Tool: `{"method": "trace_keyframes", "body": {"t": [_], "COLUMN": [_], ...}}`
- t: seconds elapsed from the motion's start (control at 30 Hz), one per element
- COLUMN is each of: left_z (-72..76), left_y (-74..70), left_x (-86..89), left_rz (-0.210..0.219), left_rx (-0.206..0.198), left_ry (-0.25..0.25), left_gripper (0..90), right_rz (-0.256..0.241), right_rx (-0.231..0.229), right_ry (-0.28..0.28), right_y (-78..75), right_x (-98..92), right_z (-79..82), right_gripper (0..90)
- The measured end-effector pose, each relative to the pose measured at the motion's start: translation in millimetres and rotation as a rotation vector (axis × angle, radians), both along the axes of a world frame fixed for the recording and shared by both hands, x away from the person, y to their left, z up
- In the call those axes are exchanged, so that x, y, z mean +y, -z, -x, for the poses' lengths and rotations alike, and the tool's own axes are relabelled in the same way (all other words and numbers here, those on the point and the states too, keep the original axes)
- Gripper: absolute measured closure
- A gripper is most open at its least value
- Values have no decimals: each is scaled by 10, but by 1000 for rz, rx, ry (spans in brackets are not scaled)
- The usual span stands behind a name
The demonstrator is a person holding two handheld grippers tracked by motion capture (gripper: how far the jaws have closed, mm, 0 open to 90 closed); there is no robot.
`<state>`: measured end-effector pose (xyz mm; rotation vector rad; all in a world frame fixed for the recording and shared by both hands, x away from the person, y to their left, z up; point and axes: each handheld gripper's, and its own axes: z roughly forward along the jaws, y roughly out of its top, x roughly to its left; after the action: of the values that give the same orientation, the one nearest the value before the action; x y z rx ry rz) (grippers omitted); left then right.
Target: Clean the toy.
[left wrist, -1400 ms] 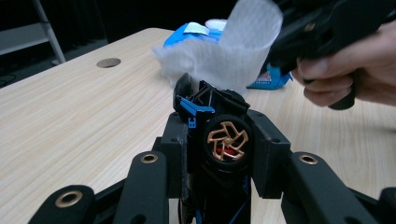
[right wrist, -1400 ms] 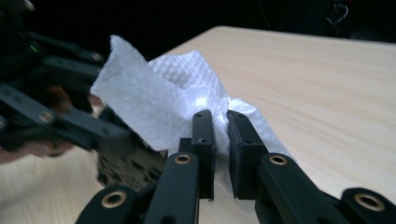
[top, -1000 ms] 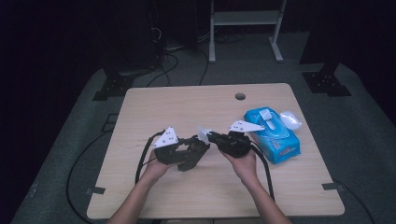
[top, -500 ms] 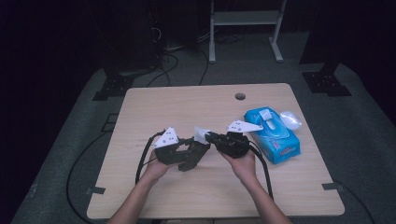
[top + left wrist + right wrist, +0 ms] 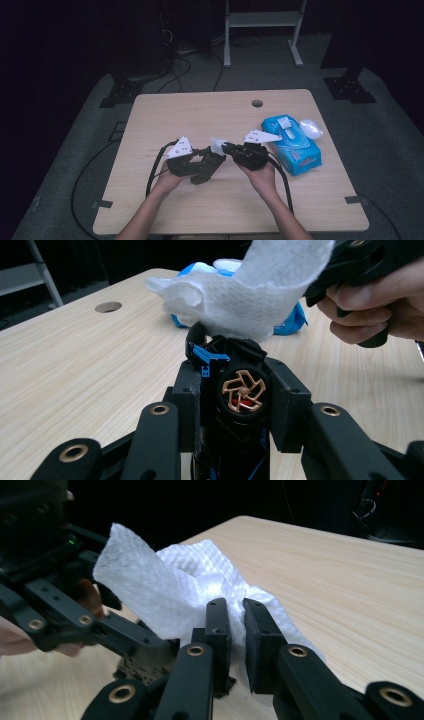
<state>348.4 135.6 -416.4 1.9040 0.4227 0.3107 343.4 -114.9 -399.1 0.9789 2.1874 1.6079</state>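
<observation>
My left gripper is shut on a small black toy car with a copper-rimmed wheel and blue trim. My right gripper is shut on a white wipe, and the wipe is draped over the top of the car. In the high view, both grippers meet above the table's front middle. There the left gripper is tilted up to the right, and the right gripper points left with the wipe at its tip.
A blue pack of wipes with its flap open lies on the wooden table just right of the right hand. A crumpled clear wrapper sits behind it. A cable hole is at the back. Cables trail off the front.
The wipe in the right gripper shifts slightly back and forth against the car. Both hands stay in nearly the same place.
</observation>
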Motion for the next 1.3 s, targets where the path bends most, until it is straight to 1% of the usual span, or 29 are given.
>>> {"method": "trace_keyframes", "body": {"t": [0.17,0.27,0.43,0.5,0.57,0.63,0.7,0.8,0.9,0.93,0.97,1.03,1.07,1.1,1.17,1.27,1.3], "left_z": [14,17,8,8,7,11,20,30,28,24,20,18,18,15,15,24,27], "left_y": [-2,-3,1,3,3,4,0,-4,-3,-4,-3,-4,-4,-4,-3,-9,-11], "left_x": [-15,-9,5,-8,-17,-41,-53,-50,-35,-23,-17,-25,-30,-38,-49,-56,-50], "left_rz": [-1,-1,-2,-1,-3,-1,-9,-6,-4,-8,-5,-9,-8,-6,-5,-9,-6], "left_rx": [3,4,4,4,4,5,0,-1,3,2,2,1,0,1,1,-3,-2], "left_ry": [4,4,2,4,4,9,13,13,9,7,5,6,6,7,9,12,10], "left_gripper": [629,629,629,630,629,629,629,629,629,629,629,629,629,629,629,629,629], "right_rz": [-2,15,16,13,12,1,8,21,24,25,34,26,25,26,11,20,25], "right_rx": [-34,-46,-12,-1,-10,-20,-38,-48,-48,-40,-20,-6,-7,-12,-22,-52,-55], "right_ry": [-35,-44,-8,-1,-6,-23,-44,-51,-42,-34,-6,0,-1,-4,-28,-67,-68], "right_y": [-101,-118,-2,20,-6,-58,-108,-129,-107,-85,-17,8,2,-12,-68,-152,-158], "right_x": [88,118,14,-11,-1,37,90,121,96,73,5,-26,-23,-10,40,149,162], "right_z": [47,61,20,14,24,44,65,76,66,57,29,16,21,30,56,100,103], "right_gripper": [814,814,814,814,815,814,814,814,815,814,814,814,815,814,814,814,814]}}
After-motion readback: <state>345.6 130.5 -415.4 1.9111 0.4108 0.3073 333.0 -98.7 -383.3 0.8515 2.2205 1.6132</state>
